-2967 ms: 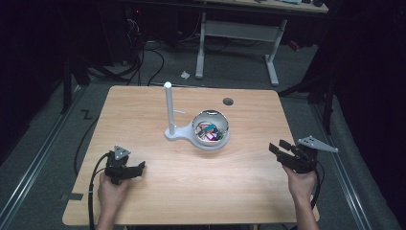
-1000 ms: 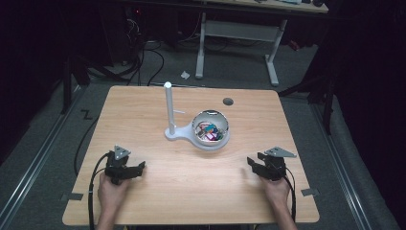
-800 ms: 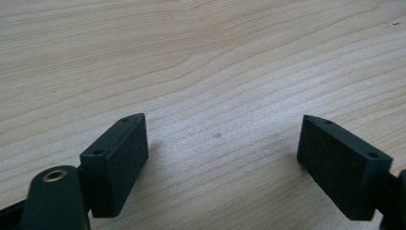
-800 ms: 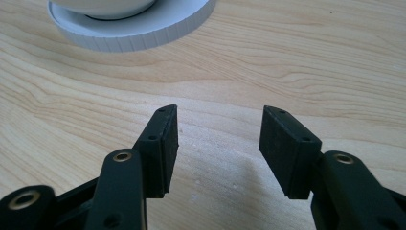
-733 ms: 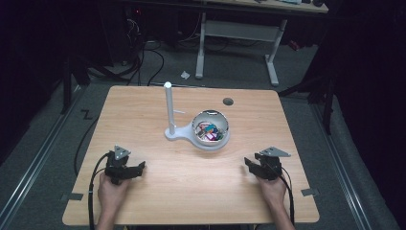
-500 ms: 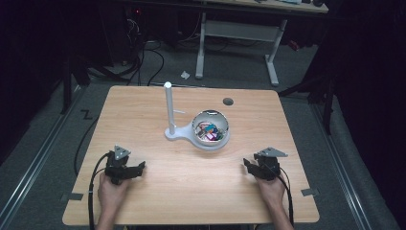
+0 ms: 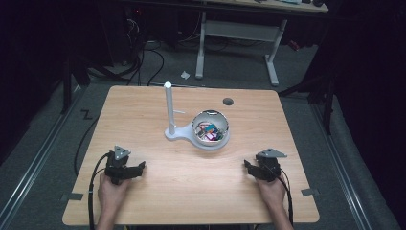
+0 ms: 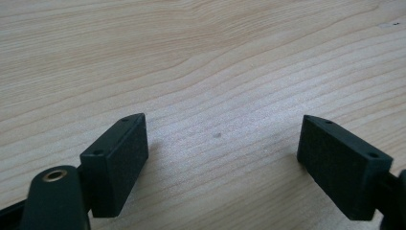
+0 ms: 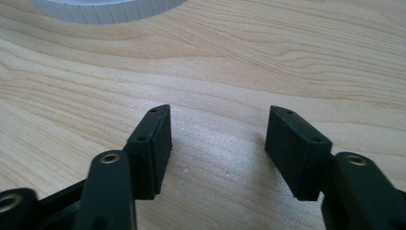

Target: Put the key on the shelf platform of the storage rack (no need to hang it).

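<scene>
Tongs (image 7: 246,165) near white bowl (image 7: 210,139), apart.

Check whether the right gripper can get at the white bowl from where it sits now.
Probably yes: the right gripper has open, empty jaws, and only bare table lies between it and the white bowl.

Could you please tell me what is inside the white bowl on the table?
The white bowl holds a heap of small colourful pieces, too small to identify; whatever lies underneath them is covered.
</scene>
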Motion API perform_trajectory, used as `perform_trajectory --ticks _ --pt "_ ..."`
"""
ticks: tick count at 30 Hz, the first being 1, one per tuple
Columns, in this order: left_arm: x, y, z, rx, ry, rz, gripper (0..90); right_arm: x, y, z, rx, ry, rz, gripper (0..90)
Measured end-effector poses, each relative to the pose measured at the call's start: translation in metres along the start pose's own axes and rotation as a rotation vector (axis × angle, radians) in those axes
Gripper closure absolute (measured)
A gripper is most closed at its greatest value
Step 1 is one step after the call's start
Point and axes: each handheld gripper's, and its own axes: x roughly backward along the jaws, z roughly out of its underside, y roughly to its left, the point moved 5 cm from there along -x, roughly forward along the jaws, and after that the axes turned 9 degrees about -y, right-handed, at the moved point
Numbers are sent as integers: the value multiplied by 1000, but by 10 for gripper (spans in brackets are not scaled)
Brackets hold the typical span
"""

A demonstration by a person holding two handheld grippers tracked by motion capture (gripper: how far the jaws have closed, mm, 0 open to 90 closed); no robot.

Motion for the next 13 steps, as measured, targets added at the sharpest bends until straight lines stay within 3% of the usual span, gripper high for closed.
perform_trajectory --ticks 13 --pt "0 0 0 1 0 0 182 0 0 0 1 2 -2 396"
